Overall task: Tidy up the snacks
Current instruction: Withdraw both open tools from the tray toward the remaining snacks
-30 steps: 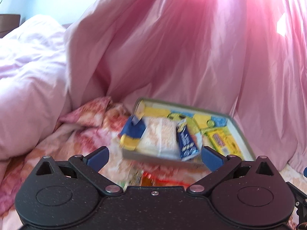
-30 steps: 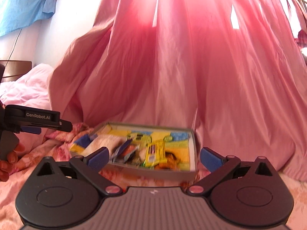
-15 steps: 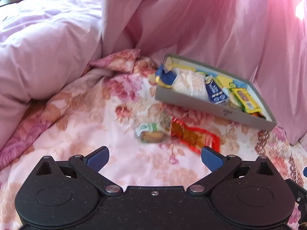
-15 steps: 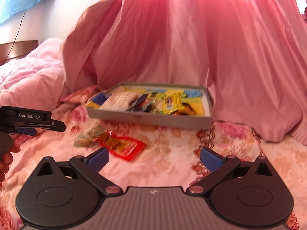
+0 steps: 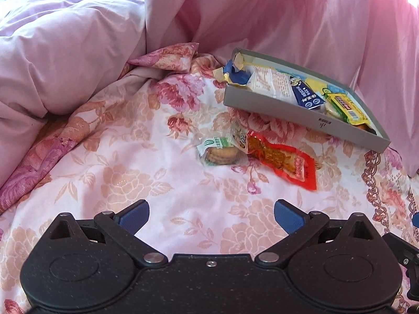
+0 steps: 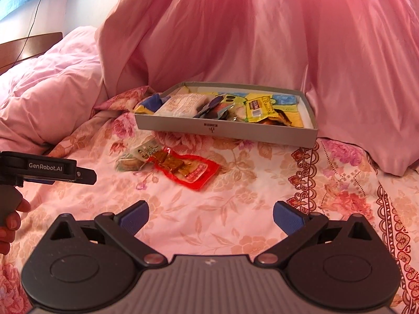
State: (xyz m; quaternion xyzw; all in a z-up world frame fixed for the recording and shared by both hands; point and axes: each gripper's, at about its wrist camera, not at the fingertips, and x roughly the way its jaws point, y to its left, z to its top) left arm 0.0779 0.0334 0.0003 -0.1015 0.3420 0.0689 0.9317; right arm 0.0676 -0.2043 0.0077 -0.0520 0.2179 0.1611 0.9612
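Note:
A grey box (image 5: 301, 110) (image 6: 225, 129) holding several snack packets rests on the floral bedspread near the pink curtain. In front of it lie a clear-wrapped biscuit packet (image 5: 220, 153) (image 6: 128, 163) and a red snack pouch (image 5: 285, 159) (image 6: 187, 170), touching each other. A third small packet (image 5: 239, 138) (image 6: 146, 150) overlaps them. My left gripper (image 5: 210, 217) hovers open, nearer than the loose packets, with nothing between its fingers. My right gripper (image 6: 210, 218) is open too and holds nothing. The left gripper's body (image 6: 47, 168) shows at the left edge of the right wrist view.
A bunched pink duvet (image 5: 60, 39) (image 6: 49, 89) rises on the left. Pink curtain fabric (image 5: 288, 10) (image 6: 248, 31) drapes behind and to the right of the box. A person's hand (image 6: 10, 222) holds the left gripper's handle. A wooden headboard (image 6: 28, 47) stands far left.
Both cameras have tilted down and drawn back from the box, bringing the loose packets on the bedspread into view. Both grippers stay open.

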